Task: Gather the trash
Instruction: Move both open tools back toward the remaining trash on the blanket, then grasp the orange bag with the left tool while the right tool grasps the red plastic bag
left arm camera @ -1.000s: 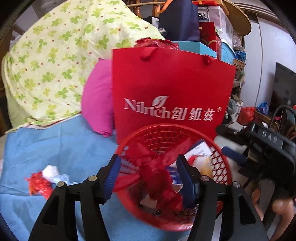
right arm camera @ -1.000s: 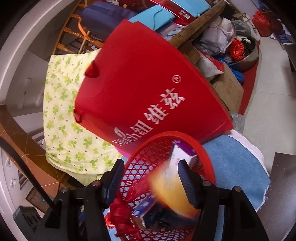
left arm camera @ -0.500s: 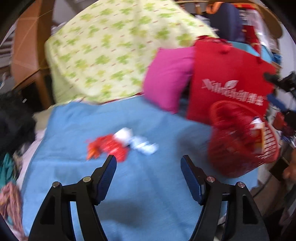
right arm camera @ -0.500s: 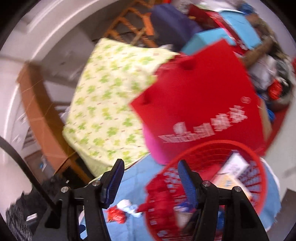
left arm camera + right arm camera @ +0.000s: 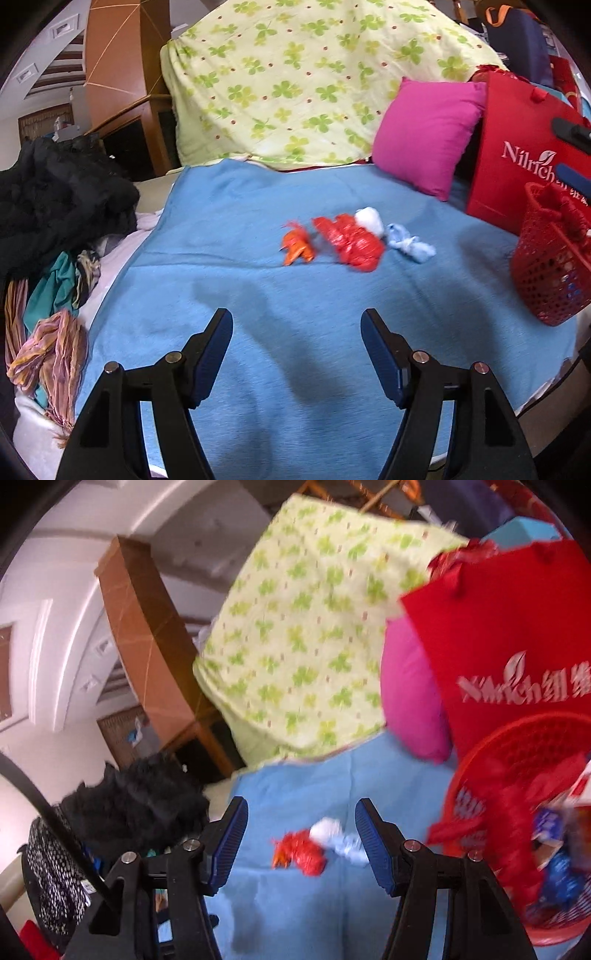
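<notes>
Trash lies in a row on the blue blanket: an orange scrap, a crumpled red plastic bag, a white wad and a pale blue wad. The red mesh basket holds trash at the right edge. My left gripper is open and empty, well short of the scraps. My right gripper is open and empty, with the red bag, white wad and blue wad seen between its fingers. The basket is at its right.
A red Nilrich paper bag and pink cushion stand behind the basket. A green-patterned quilt is piled at the back. Dark clothes and scarves lie left of the blanket.
Both grippers have swung left, away from the basket, toward the scraps on the blanket. The red bag piece seen between the left fingers is now in the basket.
</notes>
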### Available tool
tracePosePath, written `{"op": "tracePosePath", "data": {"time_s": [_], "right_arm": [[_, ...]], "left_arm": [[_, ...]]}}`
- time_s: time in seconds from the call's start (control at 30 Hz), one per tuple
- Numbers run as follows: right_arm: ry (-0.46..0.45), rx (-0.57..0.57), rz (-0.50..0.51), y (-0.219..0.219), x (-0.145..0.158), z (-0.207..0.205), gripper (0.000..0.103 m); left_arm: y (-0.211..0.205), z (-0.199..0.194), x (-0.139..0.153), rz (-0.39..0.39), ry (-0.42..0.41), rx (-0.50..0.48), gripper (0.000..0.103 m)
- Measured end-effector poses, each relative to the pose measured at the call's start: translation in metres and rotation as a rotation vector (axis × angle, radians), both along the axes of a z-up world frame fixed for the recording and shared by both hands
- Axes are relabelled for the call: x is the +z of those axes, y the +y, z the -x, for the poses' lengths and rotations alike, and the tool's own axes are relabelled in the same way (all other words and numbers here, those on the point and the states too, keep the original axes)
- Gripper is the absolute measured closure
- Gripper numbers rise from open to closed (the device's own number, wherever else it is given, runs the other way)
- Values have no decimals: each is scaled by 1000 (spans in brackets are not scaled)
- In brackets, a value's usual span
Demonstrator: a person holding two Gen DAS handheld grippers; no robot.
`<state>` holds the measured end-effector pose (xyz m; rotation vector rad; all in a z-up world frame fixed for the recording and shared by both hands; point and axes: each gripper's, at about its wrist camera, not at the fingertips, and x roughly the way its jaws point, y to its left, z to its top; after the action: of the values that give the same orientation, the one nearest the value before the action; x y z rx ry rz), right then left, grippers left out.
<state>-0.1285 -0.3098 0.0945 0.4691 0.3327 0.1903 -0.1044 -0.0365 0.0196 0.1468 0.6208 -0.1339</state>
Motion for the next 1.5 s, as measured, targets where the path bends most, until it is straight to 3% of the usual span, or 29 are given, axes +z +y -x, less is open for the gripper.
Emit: {"op": "tracePosePath", "data": {"time_s": [0.37,0.6,1.03,1.13,1.17,1.2,1.3,1.5], "right_arm": [[282,99,-3,24,-57,-69,39],[386,158,-8,41,-87,-116,39],[419,159,136,89,-120,-202,39],[458,150,178,96,-134,-222,39],[473,148,188,97,-137,-225,40],[490,144,195,98,-144,-230,48],[482,152,194,96,-147,-229,56],[447,161,143,79,-132,-212,57]], "left_arm": [[32,-31,-17,61,77,41,31],[47,-68,-21,81,108,68,31],[67,-124,-33,60,128,199,31],[68,-134,-34,90,139,202,31],[68,-138,-33,102,138,201,31],[68,-141,-33,113,136,201,31],[64,-153,-31,143,136,193,31],[38,-180,-34,202,148,114,31]]}}
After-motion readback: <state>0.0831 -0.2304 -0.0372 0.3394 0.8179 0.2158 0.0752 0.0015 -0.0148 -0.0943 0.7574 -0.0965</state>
